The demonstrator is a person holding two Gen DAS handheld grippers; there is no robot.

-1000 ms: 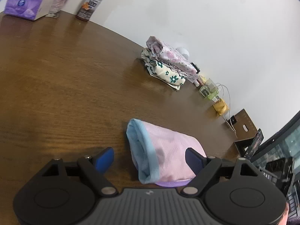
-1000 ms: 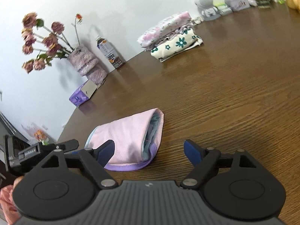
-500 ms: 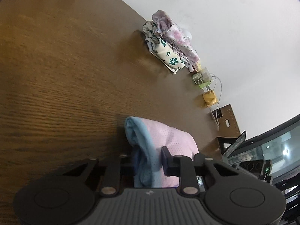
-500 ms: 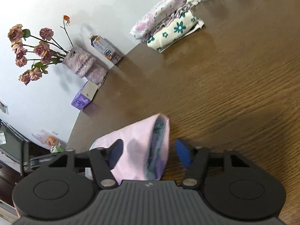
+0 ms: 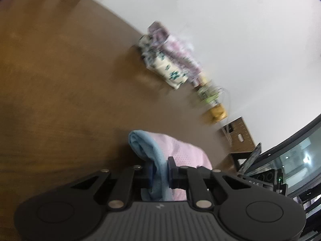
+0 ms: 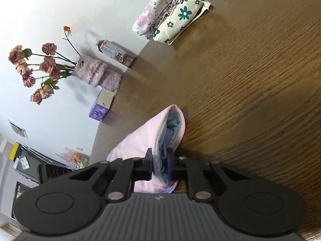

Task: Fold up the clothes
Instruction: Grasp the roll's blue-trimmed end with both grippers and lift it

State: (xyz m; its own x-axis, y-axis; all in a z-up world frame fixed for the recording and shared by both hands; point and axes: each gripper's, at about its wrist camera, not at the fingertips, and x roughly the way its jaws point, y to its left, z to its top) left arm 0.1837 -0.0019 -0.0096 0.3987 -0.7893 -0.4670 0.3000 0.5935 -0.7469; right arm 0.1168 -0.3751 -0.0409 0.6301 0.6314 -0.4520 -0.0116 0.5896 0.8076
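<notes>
A folded pink garment (image 5: 180,150) with a light blue edge lies on the brown wooden table (image 5: 60,80). My left gripper (image 5: 159,173) pinches its blue-trimmed end, jaws still closing with the cloth pressed between the pads. In the right wrist view the same pink garment (image 6: 144,140) shows its open end with blue and purple lining. My right gripper (image 6: 160,166) clamps that end, its jaws likewise closing tight on the fabric. Both views are tilted.
A stack of folded floral clothes (image 6: 170,18) sits at the table's far edge by the white wall. A vase of dried roses (image 6: 88,72), a drink carton (image 6: 114,52) and a purple tissue box (image 6: 102,106) stand along the wall. Small items (image 5: 212,100) line the other end.
Both grippers came down onto the pink garment and went from wide open to clamped on its two ends. Both views have rolled, and the left one is now blurred.
</notes>
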